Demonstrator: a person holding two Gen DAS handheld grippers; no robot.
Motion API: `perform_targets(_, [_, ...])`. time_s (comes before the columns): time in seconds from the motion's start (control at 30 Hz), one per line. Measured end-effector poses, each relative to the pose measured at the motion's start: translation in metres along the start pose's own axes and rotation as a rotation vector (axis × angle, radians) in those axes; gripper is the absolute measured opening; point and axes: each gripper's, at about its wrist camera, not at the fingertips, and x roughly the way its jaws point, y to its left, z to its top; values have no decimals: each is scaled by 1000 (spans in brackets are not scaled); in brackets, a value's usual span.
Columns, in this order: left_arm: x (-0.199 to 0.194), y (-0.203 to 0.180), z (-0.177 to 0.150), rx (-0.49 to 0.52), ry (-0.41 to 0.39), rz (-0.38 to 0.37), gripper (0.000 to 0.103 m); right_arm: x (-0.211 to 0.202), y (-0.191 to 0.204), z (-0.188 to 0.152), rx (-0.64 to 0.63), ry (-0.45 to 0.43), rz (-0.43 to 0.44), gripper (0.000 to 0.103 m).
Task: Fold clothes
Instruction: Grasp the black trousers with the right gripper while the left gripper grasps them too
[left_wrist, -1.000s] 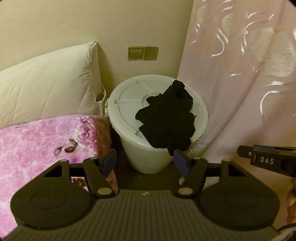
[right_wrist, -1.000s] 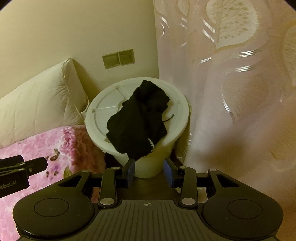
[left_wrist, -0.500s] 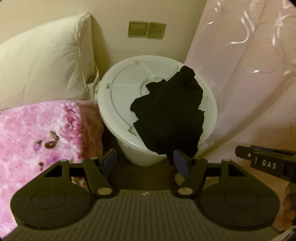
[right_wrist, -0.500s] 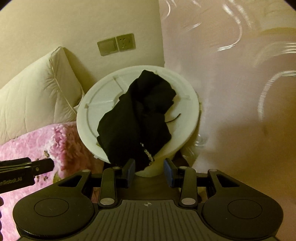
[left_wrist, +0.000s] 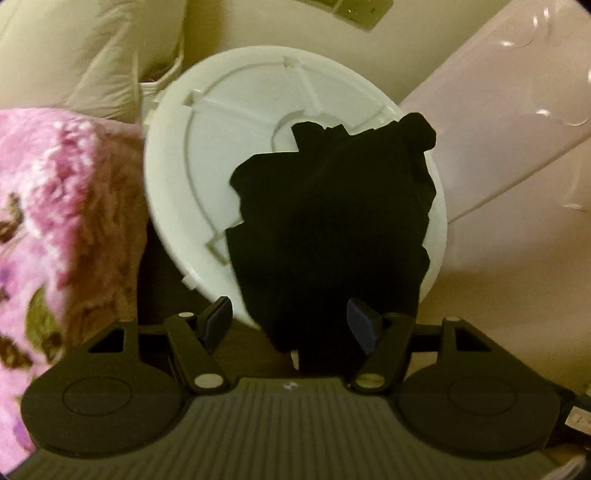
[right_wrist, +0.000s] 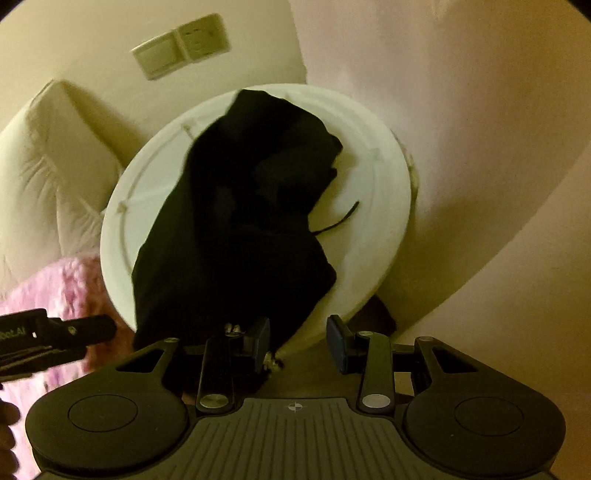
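A crumpled black garment (left_wrist: 332, 221) lies on the lid of a white bucket (left_wrist: 207, 155) and hangs over the lid's near edge. In the left wrist view my left gripper (left_wrist: 291, 323) is open just in front of that hanging edge; the cloth's lower tip shows between the blue pads (left_wrist: 364, 325), which do not press on it. In the right wrist view the garment (right_wrist: 236, 221) covers the lid's left half, with a thin cord trailing to the right. My right gripper (right_wrist: 299, 341) is open at the bucket's (right_wrist: 373, 206) near rim, nothing between its fingers. The left gripper's body (right_wrist: 55, 336) shows at the left edge.
A pink floral blanket (left_wrist: 55, 229) lies left of the bucket, with a cream pillow (left_wrist: 85, 48) behind it. A pale pink curtain (left_wrist: 517, 129) hangs close on the right. A wall socket plate (right_wrist: 181, 44) sits above the bucket. Dark floor shows at the bucket's foot.
Both grippers have come down and closer to the bucket, tilting more steeply onto the lid. The garment fills more of each view and has not moved. Neither gripper's opening changed.
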Motion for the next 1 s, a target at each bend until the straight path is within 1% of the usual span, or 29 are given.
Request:
perform_targets(0.1, [26,2,10,-10,20,30,65,19,-15,5,94,-4,58,38])
perform_targets(0.17, [39,9,15,-55,20,10,65,30,-25,8,158,-19,101,38])
perform_targets(0.23, [53,18,19,-112,26,-14,67,43,-36,9,249,-27,166,40])
perform_targets(0.27, [59,23,21,-140,30,-24,69,51,-41,10,303,-17,194,42])
perform_targets(0.33, [72,32,24,-196,37,-44,70,67,-50,10,393,-4,236,60])
perform_targets(0.4, [82,41,26,-245,33,-73,69,82,-56,9,450,6,262,70])
perform_targets(0.43, [85,44,27,-261,31,-85,69,87,-58,9,468,10,281,70])
perform_targets(0.47, [87,47,28,-271,29,-95,64,92,-60,8,491,17,308,70])
perform_targets(0.5, [89,49,29,-279,27,-104,55,96,-63,8,513,24,335,70])
perform_targets(0.53, [89,49,30,-270,29,-110,52,98,-64,9,531,30,369,66])
perform_targets(0.57, [87,50,32,-267,29,-111,44,98,-64,11,529,26,391,55])
perform_targets(0.6, [84,51,33,-264,27,-113,35,97,-63,13,527,22,412,31])
perform_targets(0.63, [80,53,35,-260,14,-124,29,89,-59,16,496,7,406,22])
perform_targets(0.67, [75,55,36,-257,1,-137,27,82,-55,19,465,-7,401,19])
perform_targets(0.73, [58,56,38,-263,-40,-184,25,65,-47,28,430,-53,428,14])
perform_targets(0.77, [48,56,39,-266,-64,-207,17,51,-42,33,419,-89,451,13])
perform_targets(0.8, [38,53,41,-258,-90,-237,1,38,-37,39,407,-124,475,13])
perform_targets(0.87, [14,47,48,-236,-147,-286,0,10,-26,49,368,-197,526,11])
perform_targets(0.97, [-25,35,58,-198,-235,-347,0,-36,-1,73,257,-307,606,11])
perform_targets(1.0, [-36,33,59,-201,-251,-363,0,-51,8,80,219,-342,631,11])
